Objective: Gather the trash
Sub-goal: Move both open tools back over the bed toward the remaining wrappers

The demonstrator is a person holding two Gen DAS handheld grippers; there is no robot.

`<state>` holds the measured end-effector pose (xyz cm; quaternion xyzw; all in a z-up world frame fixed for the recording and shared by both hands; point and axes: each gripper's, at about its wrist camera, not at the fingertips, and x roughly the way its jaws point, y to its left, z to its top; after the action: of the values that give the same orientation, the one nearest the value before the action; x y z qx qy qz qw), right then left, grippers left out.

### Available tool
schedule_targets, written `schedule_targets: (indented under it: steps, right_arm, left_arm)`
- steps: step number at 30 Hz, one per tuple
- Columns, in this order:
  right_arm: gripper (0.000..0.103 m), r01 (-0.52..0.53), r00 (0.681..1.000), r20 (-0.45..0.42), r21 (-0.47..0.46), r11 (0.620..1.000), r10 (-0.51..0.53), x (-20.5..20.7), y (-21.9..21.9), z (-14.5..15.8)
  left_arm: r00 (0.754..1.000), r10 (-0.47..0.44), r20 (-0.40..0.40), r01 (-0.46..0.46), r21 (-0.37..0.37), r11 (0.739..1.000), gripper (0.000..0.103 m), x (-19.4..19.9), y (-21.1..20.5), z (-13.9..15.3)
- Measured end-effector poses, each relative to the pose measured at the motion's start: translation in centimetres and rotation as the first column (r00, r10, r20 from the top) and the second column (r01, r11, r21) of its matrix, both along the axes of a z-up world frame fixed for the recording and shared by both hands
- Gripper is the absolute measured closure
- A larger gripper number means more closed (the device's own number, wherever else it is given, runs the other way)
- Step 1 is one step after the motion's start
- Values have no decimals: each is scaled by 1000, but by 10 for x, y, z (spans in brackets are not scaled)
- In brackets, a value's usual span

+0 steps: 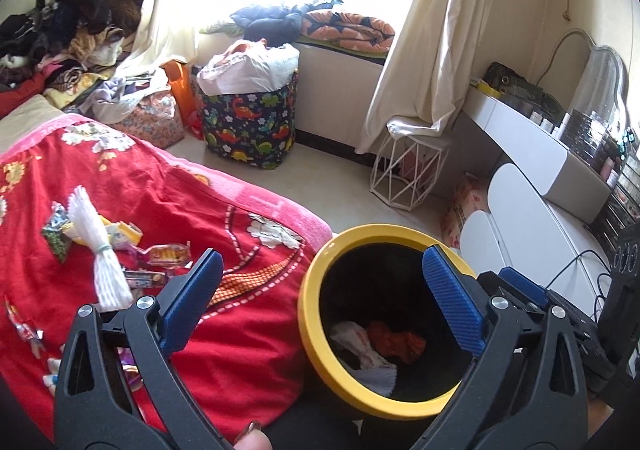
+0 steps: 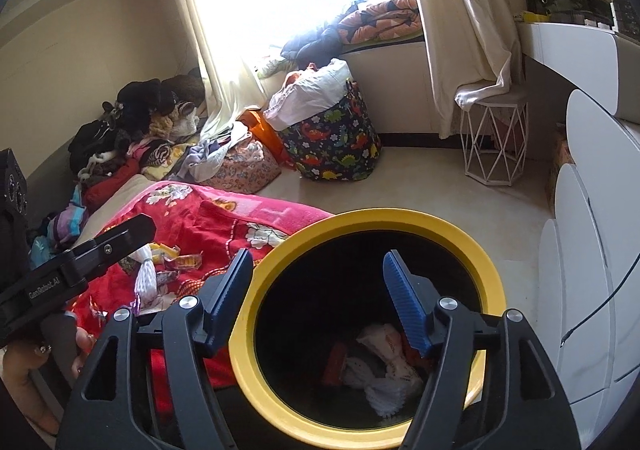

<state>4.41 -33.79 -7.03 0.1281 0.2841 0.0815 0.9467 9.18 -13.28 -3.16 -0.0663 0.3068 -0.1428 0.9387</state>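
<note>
Left wrist alone shows vanity mirror (image 1: pixel 596 81); both grippers (image 1: pixel 320 286) (image 2: pixel 316 290) wide open, empty, over bin (image 1: pixel 312 314).

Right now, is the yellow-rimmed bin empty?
No. The right wrist view shows crumpled white and red-orange trash lying at the bottom of the yellow-rimmed bin.
</note>
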Motion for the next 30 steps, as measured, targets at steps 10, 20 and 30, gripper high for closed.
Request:
schedule_targets:
  steps: [10,20,30]
  right_arm:
    - [34,-81,997,11,-26,996,82,5,40,10]
    - [33,-183,983,19,-53,982,184,12,84,18]
    - [31,-282,959,17,-89,955,284,19,130,19]
  left_arm:
    - [996,84,26,-84,-1,996,11,-8,38,6]
    - [985,166,39,-166,-1,986,11,-10,78,10]
    - [973,229,26,-229,-4,974,11,-9,115,8]
